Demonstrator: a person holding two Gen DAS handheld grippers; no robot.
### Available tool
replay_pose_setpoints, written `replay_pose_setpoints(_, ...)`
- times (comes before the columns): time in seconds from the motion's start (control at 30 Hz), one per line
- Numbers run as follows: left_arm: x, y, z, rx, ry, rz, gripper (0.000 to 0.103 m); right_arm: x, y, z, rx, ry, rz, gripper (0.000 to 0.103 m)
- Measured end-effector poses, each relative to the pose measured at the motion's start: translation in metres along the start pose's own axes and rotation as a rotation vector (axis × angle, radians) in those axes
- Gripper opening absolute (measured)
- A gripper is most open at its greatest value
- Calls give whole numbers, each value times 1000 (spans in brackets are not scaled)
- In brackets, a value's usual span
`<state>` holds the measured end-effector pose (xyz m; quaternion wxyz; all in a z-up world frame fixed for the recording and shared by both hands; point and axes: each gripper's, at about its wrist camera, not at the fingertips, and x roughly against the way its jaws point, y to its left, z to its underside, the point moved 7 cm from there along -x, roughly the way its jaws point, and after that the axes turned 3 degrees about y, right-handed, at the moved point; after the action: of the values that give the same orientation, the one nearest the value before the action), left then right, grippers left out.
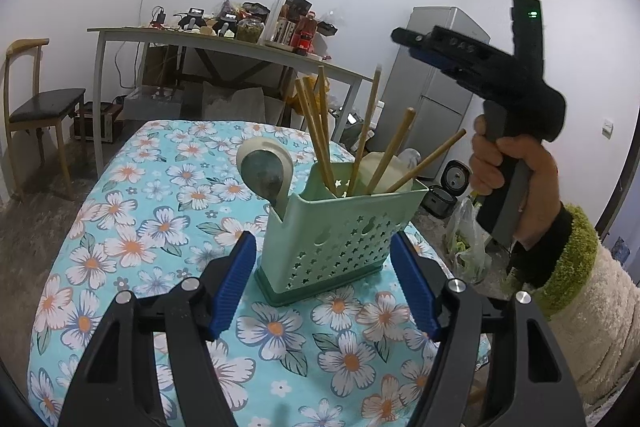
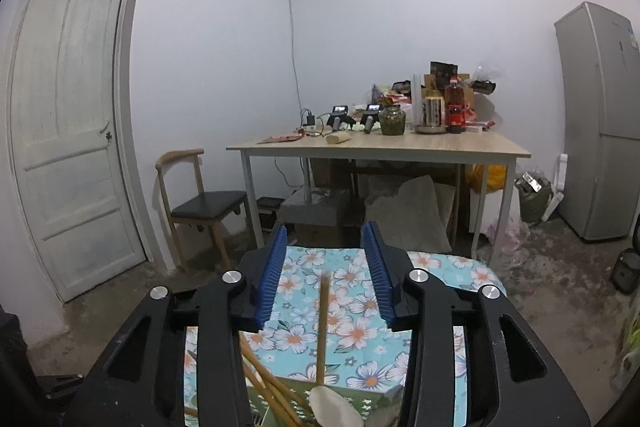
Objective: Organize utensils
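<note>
A pale green perforated utensil holder [image 1: 340, 227] stands on the floral tablecloth [image 1: 160, 227]. It holds several wooden chopsticks [image 1: 320, 131], a grey spoon [image 1: 262, 175] and a white spoon. My left gripper [image 1: 324, 283] is open, its blue pads on either side of the holder's base without touching it. My right gripper [image 1: 412, 41] is raised high to the right of the holder. In the right wrist view the right gripper [image 2: 326, 275] is open and empty, above the holder [image 2: 360, 403], with a chopstick [image 2: 322, 327] standing between the fingers.
A wooden desk [image 2: 380, 147] cluttered with jars, bottles and devices stands beyond the table. A chair [image 2: 200, 203] and a white door [image 2: 68, 131] are to the left, a grey fridge [image 2: 600, 123] to the right. Bags and a rice cooker [image 1: 448, 187] lie on the floor.
</note>
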<state>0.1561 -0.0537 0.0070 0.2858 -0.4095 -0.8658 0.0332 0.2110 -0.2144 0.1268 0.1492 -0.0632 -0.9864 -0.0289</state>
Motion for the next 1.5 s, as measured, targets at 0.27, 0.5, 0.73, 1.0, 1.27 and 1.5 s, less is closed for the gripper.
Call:
replay_pose_setpoints(0.27,2,-5,0,-8,-1,-1,73,39,-10,-4,-71,-40,-28,48)
replay_pose_setpoints(0.5,4,-10,-1,3,5,-32,88,71,-25,15,-191,25,-66,65)
replay_pose_setpoints(0.73,2,-10,1,43,45,-141,97,71,-18,83,-273,297,-48,82)
replay_pose_setpoints(1.0,-1,-3,22,106,104,-351,97,88,-2,158,-184,476,87,91)
replay_pose_setpoints(1.27,6,-13,28,11,97,-510,97,108,0,176,-123,495,207,95)
replay_pose_setpoints(1.5,9,-20,29,-47,105,-628,97,115,-5,173,-87,463,253,95)
